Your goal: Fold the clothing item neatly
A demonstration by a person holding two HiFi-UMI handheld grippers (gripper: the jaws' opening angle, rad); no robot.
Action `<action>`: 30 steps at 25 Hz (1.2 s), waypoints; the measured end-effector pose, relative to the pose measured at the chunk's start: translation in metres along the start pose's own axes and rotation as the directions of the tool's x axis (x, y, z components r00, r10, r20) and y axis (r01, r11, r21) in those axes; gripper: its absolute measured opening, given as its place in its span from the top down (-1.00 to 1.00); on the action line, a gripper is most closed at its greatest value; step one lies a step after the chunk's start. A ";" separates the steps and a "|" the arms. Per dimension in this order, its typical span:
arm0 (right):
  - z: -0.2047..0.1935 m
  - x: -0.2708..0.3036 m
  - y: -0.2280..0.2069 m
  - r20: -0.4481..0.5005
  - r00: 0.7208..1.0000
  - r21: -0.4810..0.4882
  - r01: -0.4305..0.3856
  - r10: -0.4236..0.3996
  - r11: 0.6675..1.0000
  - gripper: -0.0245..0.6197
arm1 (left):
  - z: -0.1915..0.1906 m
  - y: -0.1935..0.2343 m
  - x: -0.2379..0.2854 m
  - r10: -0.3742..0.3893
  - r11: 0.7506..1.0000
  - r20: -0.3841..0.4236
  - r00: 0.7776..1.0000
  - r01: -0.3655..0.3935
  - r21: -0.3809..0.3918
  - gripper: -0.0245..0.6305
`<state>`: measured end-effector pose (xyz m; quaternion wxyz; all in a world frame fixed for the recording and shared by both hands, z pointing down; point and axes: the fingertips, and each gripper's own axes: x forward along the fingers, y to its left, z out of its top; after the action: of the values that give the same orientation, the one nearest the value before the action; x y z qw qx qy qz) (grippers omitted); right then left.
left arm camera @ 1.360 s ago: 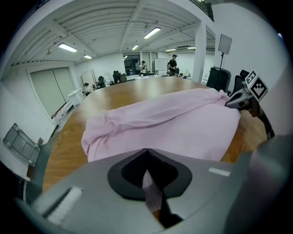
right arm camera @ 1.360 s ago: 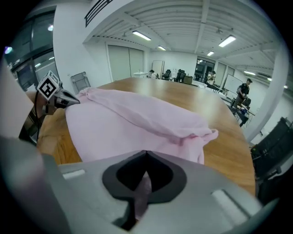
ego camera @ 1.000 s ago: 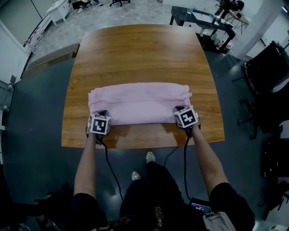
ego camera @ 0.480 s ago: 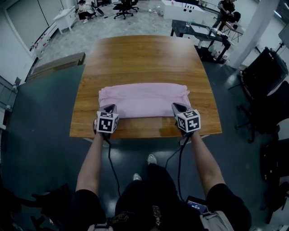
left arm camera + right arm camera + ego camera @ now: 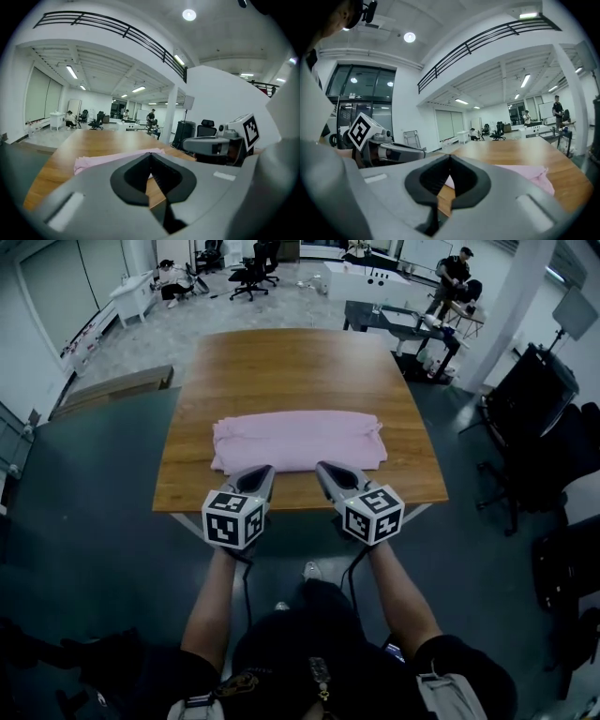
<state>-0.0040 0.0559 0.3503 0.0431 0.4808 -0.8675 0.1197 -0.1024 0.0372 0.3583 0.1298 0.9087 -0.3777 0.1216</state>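
Left gripper and right gripper, closed and empty, have lifted off the pink garment, folded flat on the wooden table.

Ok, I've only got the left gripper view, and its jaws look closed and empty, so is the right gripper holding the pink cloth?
Observer: No. The right gripper has its jaws together with nothing between them; the folded pink cloth lies beyond them.
Operator: How is it folded?
Observer: In the head view, it is one long band across the rectangular wooden table, toward its near edge.
Operator: Where do the grippers sit?
Observer: Side by side, the left gripper close to the right, both held over the table's near edge, apart from the cloth.
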 end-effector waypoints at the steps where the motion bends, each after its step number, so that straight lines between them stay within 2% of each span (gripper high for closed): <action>1: 0.004 -0.001 0.010 -0.002 1.000 0.003 0.005 -0.005 1.000 0.91 | 0.009 -0.008 -0.008 -0.007 1.000 0.026 1.000 0.007 -0.002 0.90; 3: 0.015 -0.004 0.027 0.007 1.000 0.010 0.012 -0.012 1.000 0.91 | 0.027 -0.018 -0.025 -0.014 1.000 0.078 0.997 0.015 -0.003 0.90; 6: 0.042 -0.017 0.048 0.077 0.997 0.012 0.001 -0.002 1.000 0.91 | 0.048 -0.026 -0.047 -0.015 1.000 0.136 0.991 0.013 0.010 0.90; 10: 0.068 -0.032 0.062 0.122 0.992 -0.043 0.014 -0.009 0.999 0.91 | 0.062 -0.031 -0.063 -0.008 1.000 0.173 0.985 0.009 -0.006 0.90; 18: 0.064 -0.035 0.067 0.108 0.994 -0.071 0.030 -0.022 0.997 0.92 | 0.058 -0.027 -0.069 0.047 0.999 0.148 0.988 -0.047 -0.002 0.90; 30: 0.064 -0.027 0.075 0.078 0.997 -0.101 0.037 -0.029 0.994 0.91 | 0.057 -0.023 -0.068 0.058 0.997 0.107 0.993 -0.063 0.046 0.90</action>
<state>-0.0502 0.0997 0.2708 0.0366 0.4966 -0.8654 0.0558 -0.1254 0.0788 0.2795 0.0834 0.9049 -0.4083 0.0864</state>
